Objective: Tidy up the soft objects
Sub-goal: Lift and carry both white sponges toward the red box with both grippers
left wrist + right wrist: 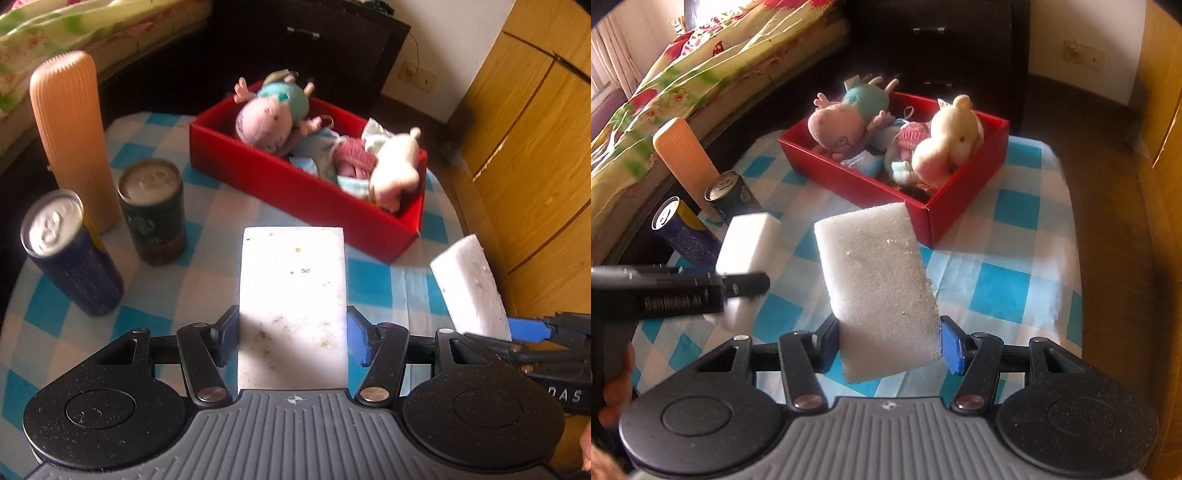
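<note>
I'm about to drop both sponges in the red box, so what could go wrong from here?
1. The red box is already crowded with the pink pig plush and cream plush, so a sponge may perch on top and roll out.
2. The left sponge and right sponge travel side by side and could collide.
3. The green can and blue can stand close to the left gripper; a swing could topple them.

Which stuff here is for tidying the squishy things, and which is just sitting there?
For the job:
left gripper holding a white sponge
right gripper holding another white sponge
red box with plush toys

Just sitting there:
two cans
ribbed peach tube
checked tablecloth
</note>
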A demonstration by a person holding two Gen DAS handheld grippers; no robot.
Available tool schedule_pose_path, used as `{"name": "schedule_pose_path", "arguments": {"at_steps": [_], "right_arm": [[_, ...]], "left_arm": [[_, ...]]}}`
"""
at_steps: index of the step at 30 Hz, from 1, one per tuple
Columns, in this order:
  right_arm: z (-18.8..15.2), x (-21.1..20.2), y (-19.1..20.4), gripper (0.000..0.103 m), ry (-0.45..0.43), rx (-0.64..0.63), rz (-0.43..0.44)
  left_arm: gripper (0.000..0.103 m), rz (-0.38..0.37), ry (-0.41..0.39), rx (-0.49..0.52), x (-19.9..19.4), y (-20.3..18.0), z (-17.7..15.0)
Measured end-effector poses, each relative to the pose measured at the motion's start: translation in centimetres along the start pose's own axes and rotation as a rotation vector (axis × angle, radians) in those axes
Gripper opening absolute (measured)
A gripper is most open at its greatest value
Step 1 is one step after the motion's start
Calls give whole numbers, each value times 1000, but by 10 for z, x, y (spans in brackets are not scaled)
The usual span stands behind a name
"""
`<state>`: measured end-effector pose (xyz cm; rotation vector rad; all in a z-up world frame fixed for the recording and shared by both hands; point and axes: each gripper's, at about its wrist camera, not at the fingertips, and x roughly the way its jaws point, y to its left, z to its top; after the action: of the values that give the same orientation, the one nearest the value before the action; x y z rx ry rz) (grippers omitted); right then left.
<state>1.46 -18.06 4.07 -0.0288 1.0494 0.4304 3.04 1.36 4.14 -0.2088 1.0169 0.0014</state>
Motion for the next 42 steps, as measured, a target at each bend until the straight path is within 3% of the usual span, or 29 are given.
{"name": "schedule_pose_path", "arguments": {"at_steps": [16,25,42], "right_arm": [[36,-30,-15,33,-169,113,27],[49,-36,-28,34,-217,158,31],[85,-37,-17,34,-321,181,37]], "left_arm": [[59,79,-154,77,-18,-14,39],[59,63,-192,137,-16,-40,58],[59,51,-232,159,-16,-48,88]]}}
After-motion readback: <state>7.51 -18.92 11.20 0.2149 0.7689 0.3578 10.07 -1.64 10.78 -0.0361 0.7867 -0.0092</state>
